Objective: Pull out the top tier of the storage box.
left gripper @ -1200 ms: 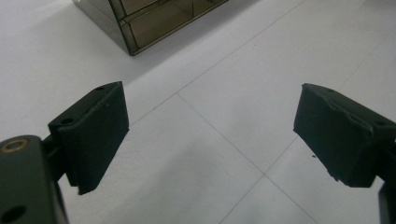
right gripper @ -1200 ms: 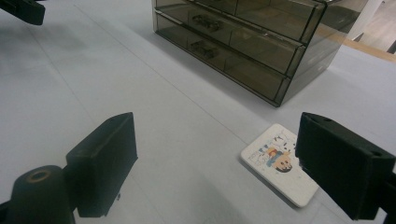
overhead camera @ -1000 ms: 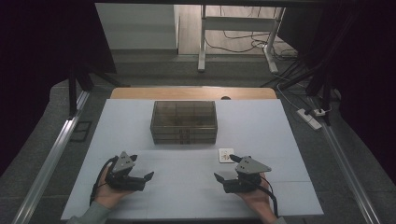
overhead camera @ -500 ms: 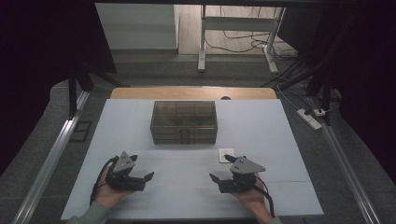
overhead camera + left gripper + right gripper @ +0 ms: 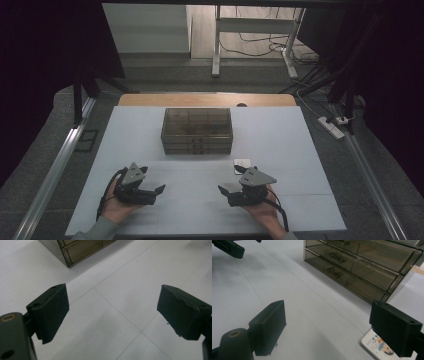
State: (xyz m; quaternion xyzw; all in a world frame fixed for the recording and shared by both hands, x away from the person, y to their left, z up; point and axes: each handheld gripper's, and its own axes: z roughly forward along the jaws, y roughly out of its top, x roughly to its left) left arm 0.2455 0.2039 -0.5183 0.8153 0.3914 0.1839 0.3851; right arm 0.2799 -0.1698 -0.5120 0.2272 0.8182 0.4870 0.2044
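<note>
1. I am holding my left claw (image 5: pixel 159 189) low over the near left part of the white surface (image 5: pixel 280 135), my left hand (image 5: pixel 117 206) cupped under it from below and its tips pointing right, toward the middle of the surface. Its jaws are standing wide apart with only bare surface between them, and in the left gripper view a corner of the drawer box is showing at the top, well clear of the tips.
2. The smoky transparent drawer box (image 5: pixel 197 131) is sitting on the middle of the surface, farther from me than both claws. Its long axis is running left to right, and its drawer fronts are facing me.
3. The small white card (image 5: pixel 242 165) is lying flat on the surface, in front of the box's right end and just beyond my right claw. In the right gripper view, the card (image 5: pixel 375 345) is showing a printed colour picture and lying partly behind the right-hand jaw; I cannot tell whether the jaw is touching it.
4. I am holding my right claw (image 5: pixel 220 189) low over the near right part of the surface, my right hand (image 5: pixel 262 210) underneath and its tips pointing left, toward the left claw. Its jaws are spread wide and gripping nothing.
</note>
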